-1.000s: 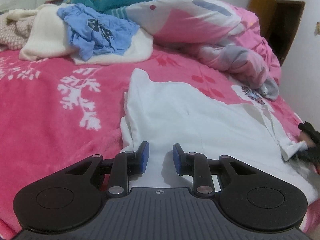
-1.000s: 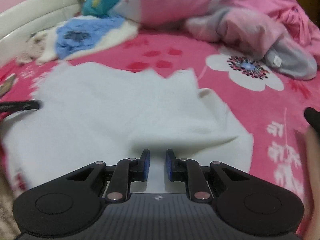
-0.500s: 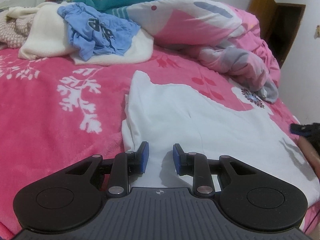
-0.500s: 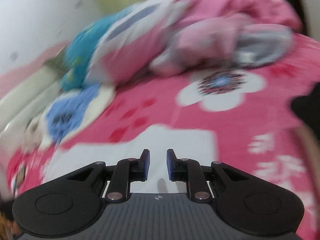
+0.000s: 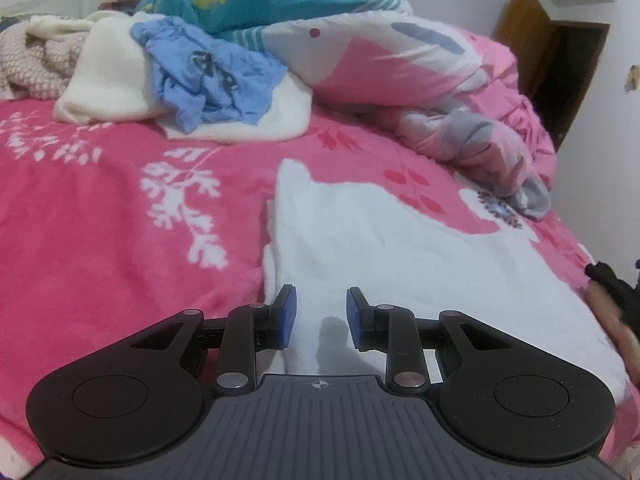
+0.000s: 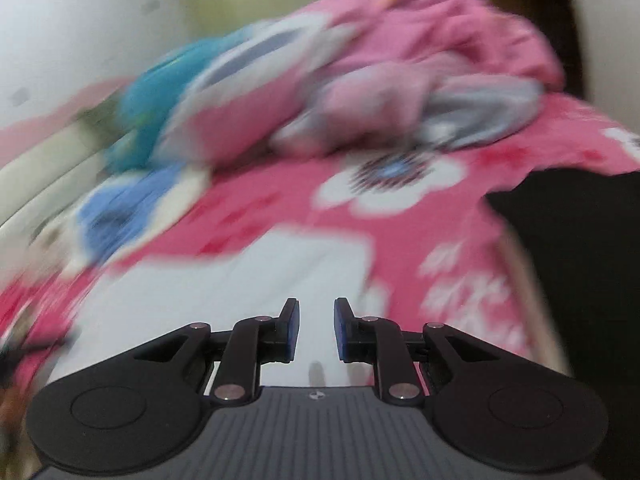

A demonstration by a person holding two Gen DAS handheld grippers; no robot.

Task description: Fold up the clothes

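Observation:
A white garment (image 5: 400, 256) lies flat on the pink bed, folded into a broad panel. My left gripper (image 5: 318, 318) hovers open over its near left edge, nothing between the blue pads. The right wrist view is blurred by motion. There the same white garment (image 6: 240, 280) shows below my right gripper (image 6: 317, 330), which is open and empty above the cloth.
A pink floral blanket (image 5: 100, 216) covers the bed. At the back lie a crumpled blue shirt (image 5: 208, 76) on a cream cloth (image 5: 108, 80), a knit piece and a bunched pink duvet (image 5: 400, 68). A dark wooden doorway (image 5: 560, 68) stands far right. A dark sleeve (image 6: 580, 264) fills the right edge.
My right gripper let go of the white garment's edge, lifted and swung upward; the folded flap now lies flat. My left gripper stayed open and barely moved.

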